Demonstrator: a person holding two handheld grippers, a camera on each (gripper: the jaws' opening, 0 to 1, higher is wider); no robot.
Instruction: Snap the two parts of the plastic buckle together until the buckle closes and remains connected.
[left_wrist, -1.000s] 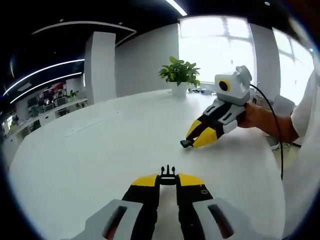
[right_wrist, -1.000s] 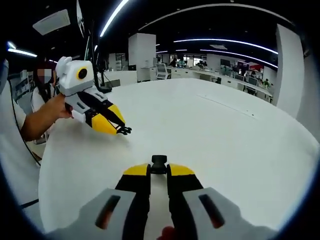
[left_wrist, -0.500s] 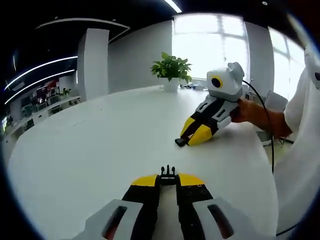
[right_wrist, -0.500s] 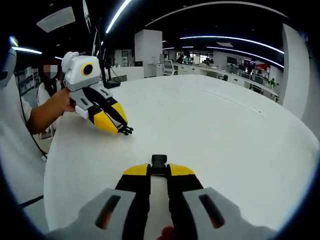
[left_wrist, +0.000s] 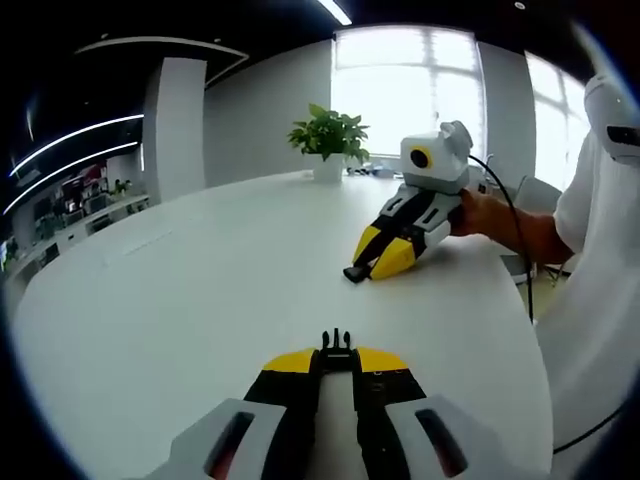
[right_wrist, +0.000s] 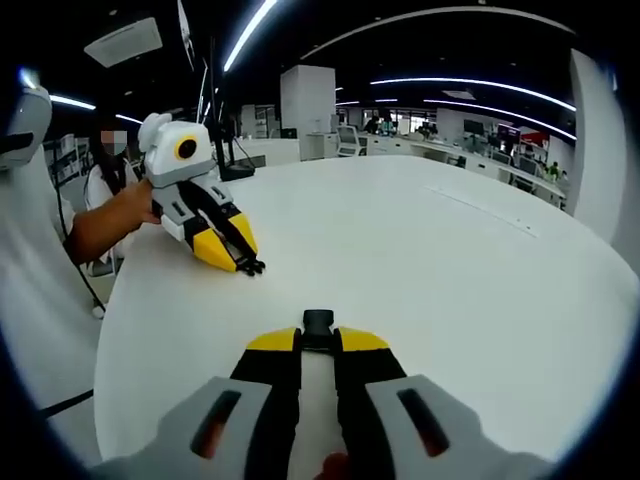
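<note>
- Claws first: the left claw (left_wrist: 336, 352) was clamped on the pronged buckle half (left_wrist: 336, 343), whose small black prongs stuck out past the yellow tips; the right claw (right_wrist: 318, 335) was clamped on the socket buckle half (right_wrist: 318, 321), a short black stub between its tips.
- Each claw also appeared in the other's view; the right one lay across the tabletop (left_wrist: 180, 290) with its black piece at the low tip, and a hand (left_wrist: 482, 212) gripped its body; the left one showed at the left of the right gripper view, held the same way.
- Both halves were carried above the white tabletop, well apart, not yet facing one another.
- Step in hand, as I judged it: the approach; both pieces were grasped and were being brought toward a meeting.
- Next move would call for turning the claws tip to tip, lining the prongs up with the socket mouth, then pushing straight until the catch holds.
- Against the frame a second ago: the opposite claw sat nearer the middle of each view and more nose-on; the potted plant (left_wrist: 328, 135) had slid leftward, so the cameras had swung; both grips looked unchanged.
</note>
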